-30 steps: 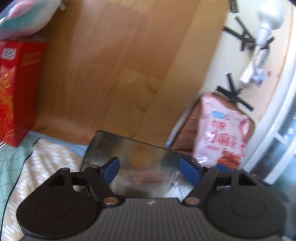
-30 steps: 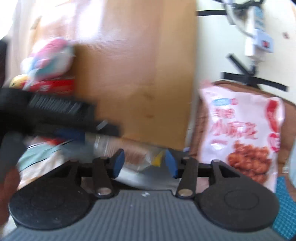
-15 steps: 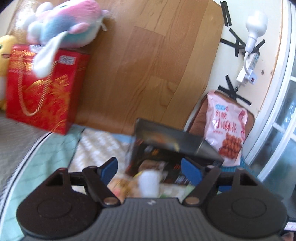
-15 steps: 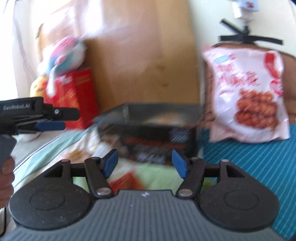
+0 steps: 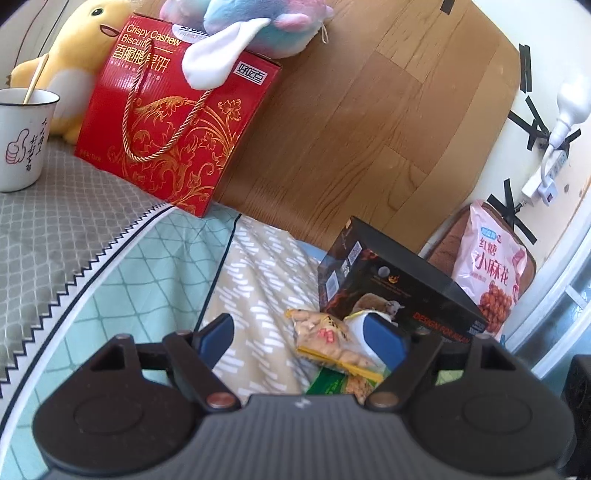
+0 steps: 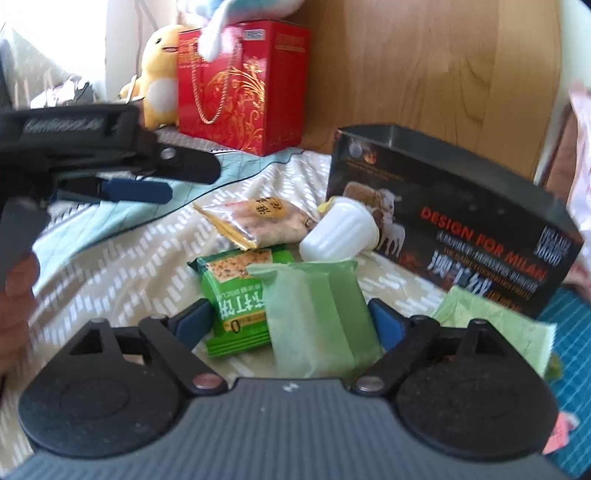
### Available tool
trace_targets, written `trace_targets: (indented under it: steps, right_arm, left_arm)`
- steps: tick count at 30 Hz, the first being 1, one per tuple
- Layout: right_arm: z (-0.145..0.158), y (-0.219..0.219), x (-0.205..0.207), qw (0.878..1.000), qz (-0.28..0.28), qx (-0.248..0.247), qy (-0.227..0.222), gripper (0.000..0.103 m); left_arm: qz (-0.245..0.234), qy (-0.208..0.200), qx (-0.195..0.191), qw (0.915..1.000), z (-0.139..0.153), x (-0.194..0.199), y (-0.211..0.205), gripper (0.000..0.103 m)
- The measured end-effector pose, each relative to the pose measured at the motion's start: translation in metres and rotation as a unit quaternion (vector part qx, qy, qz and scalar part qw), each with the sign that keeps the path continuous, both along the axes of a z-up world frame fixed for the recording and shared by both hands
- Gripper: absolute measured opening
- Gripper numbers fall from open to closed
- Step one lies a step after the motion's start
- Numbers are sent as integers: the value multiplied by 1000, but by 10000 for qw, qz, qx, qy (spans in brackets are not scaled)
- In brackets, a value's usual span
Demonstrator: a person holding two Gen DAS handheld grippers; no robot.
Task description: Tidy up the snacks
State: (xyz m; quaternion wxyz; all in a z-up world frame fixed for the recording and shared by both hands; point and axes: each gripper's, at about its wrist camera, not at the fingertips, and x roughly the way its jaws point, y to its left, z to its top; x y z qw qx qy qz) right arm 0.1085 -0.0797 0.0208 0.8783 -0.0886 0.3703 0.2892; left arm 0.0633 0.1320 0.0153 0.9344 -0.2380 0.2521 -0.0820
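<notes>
A black box (image 5: 399, 284) (image 6: 454, 218) stands open on its side on the bed. Before it lie a yellow-edged snack packet (image 5: 328, 343) (image 6: 258, 218), a white cup (image 6: 340, 229), a green biscuit packet (image 6: 236, 295) and a pale green pouch (image 6: 314, 317). My left gripper (image 5: 303, 336) is open and empty, back from the pile. My right gripper (image 6: 291, 321) is open above the green packets. The left gripper also shows at the left of the right wrist view (image 6: 136, 188).
A red biscuit gift box (image 5: 177, 122) with plush toys (image 5: 258, 26) on it stands by the wooden headboard (image 5: 369, 110). A white mug (image 5: 22, 140) is at the left. A pink snack bag (image 5: 491, 269) leans at the right. Another pale green pouch (image 6: 498, 328) lies right.
Both grippers have pulled back from the black box, which now rests on the bed. The loose snacks in front of it have come into view.
</notes>
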Motion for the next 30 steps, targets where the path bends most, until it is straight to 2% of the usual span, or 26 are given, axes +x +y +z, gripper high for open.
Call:
trace_targets:
  steps: [2,5,11,16,18,20,23,28,30]
  right_arm:
    - [2,1,-4,10000,43,40,-28,73]
    - [6,7,-15,9999,71,-53,-141,68]
    - [12,13,-55,9979,386,-283,-440,67]
    - [19,3,-94,9902,1169,-402,-655,68]
    - [22,-7,-105,9881,1312,-459,-664,69]
    - [25,-17,-111,9885,1259,-441,-714,72]
    - [30,-32,-116,9925,815,-432,-807,80]
    - [41,-62,-130,9968,190,3,-773,81]
    - [43,-70,-136,9973,91,144,-715,81]
  left_arm:
    - [-28,-3,23,10000,0,0,-1,80]
    - [-48,-14,82,10000,0,-1,-3,80]
    - [-134,-70,176,9997,1,-3,-8,80]
    - [-466,-141,350,9982,4,-5,-19,80]
    - [-615,-190,463,9968,5,-6,-25,80]
    - [-734,-245,535,9956,6,-8,-29,80]
    - [-833,-258,483,9950,6,-9,-30,81]
    - [-869,-211,297,9956,11,-19,-25,81]
    - [-989,-179,357,9943,16,-28,-28,81]
